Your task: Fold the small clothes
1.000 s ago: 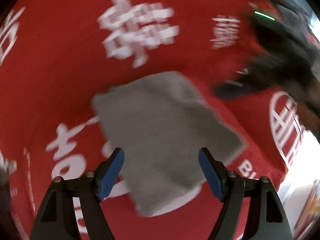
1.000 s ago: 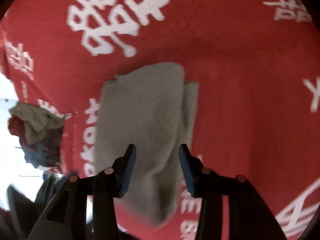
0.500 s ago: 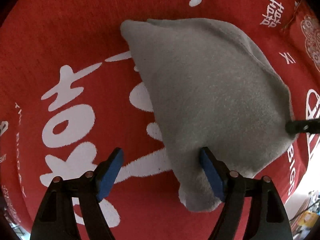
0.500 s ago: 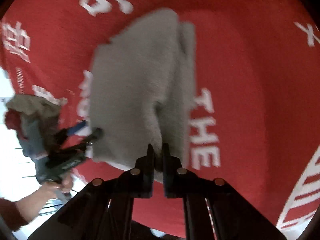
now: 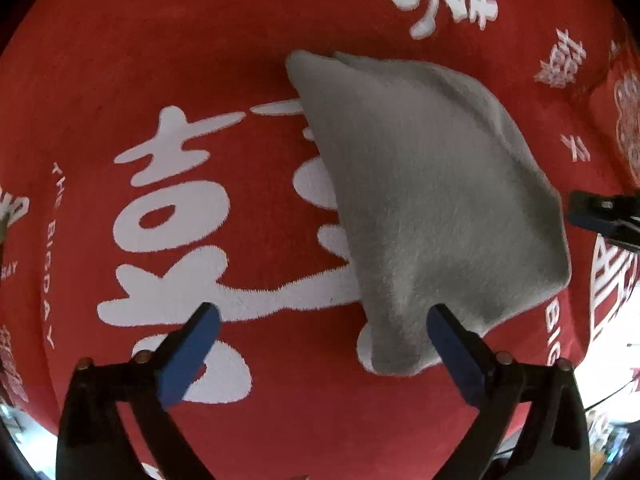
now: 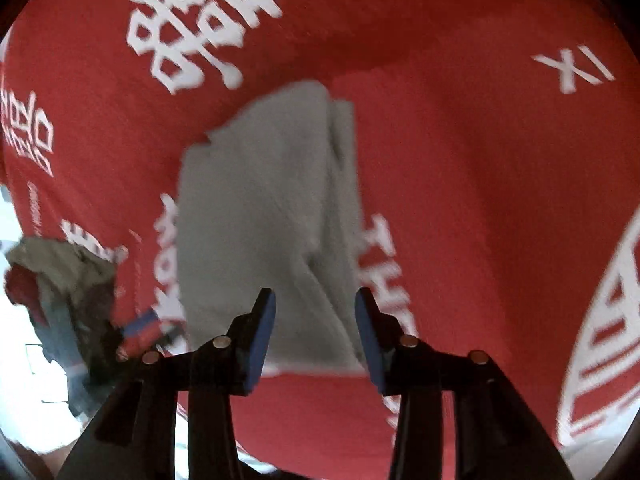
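A folded grey cloth (image 5: 420, 200) lies flat on the red tablecloth (image 5: 160, 60) with white characters. My left gripper (image 5: 320, 340) hovers over its near corner, jaws wide and still opening; the corner lies just inside the right-hand finger (image 5: 452, 352), and no pad presses on it. In the right wrist view the same grey cloth (image 6: 272, 208) shows layered folds along its right side. My right gripper (image 6: 316, 328) stands over its near edge with jaws opening, the cloth under the gap and free of the pads. The right gripper's tip (image 5: 600, 212) shows beside the cloth's far corner.
A heap of unfolded clothes (image 6: 60, 276) sits at the tablecloth's left edge in the right wrist view, with a bright floor beyond. The table edge also runs along the lower right of the left wrist view (image 5: 580, 360). Bare red tablecloth (image 6: 480, 160) stretches right of the grey cloth.
The right gripper, shut on the cloth's near edge half a second ago, has let go and spread. The left jaws have widened, and the cloth sits further right and lower in the left view.
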Motion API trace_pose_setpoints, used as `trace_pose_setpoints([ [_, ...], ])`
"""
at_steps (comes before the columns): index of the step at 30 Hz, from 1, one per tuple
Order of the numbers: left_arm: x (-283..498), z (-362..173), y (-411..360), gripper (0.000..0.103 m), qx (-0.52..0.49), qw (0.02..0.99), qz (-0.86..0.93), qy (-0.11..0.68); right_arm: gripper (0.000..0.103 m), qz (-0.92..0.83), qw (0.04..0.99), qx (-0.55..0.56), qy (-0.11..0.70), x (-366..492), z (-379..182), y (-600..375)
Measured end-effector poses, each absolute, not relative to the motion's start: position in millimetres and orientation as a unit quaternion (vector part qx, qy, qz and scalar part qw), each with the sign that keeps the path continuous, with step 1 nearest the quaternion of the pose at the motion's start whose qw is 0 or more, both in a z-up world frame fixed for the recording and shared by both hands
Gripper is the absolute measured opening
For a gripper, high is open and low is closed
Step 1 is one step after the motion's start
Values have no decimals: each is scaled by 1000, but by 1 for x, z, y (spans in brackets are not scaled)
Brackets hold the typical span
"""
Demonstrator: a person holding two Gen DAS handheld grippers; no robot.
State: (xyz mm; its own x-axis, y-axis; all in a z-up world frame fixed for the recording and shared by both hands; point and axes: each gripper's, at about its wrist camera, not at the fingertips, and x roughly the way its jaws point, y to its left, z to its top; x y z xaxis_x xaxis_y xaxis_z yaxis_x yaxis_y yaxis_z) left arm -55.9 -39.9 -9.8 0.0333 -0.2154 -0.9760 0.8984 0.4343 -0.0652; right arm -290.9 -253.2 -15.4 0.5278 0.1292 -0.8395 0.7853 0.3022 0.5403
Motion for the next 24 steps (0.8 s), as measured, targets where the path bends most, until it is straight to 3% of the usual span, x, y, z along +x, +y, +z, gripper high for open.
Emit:
trace_pose_setpoints([
  [2, -53, -7, -41, 103, 303, 646, -430, 552, 34, -243, 680, 545, 425, -278, -27, -260],
  [3, -52, -5, -41, 103, 299, 647, -429, 555, 13, -250, 674, 548, 426, -275, -33, -263],
  [6, -48, -2, -41, 103, 288, 642, -425, 569, 14, -279, 641, 579, 420, -286, -56, -269],
  [8, -48, 2, -39, 103, 287, 638, -425, 574, 21, -290, 629, 597, 405, -296, -62, -268],
  [10, -49, 6, -37, 103, 293, 632, -425, 578, 35, -303, 621, 595, 410, -302, -60, -263],
  [16, -53, 23, -31, 103, 300, 637, -432, 563, 41, -317, 628, 552, 448, -303, -31, -238],
  [19, -56, 34, -27, 103, 301, 644, -436, 552, 50, -314, 643, 522, 464, -305, -10, -220],
  [24, -58, 47, -23, 103, 287, 637, -456, 551, 57, -305, 664, 502, 462, -299, 19, -186],
])
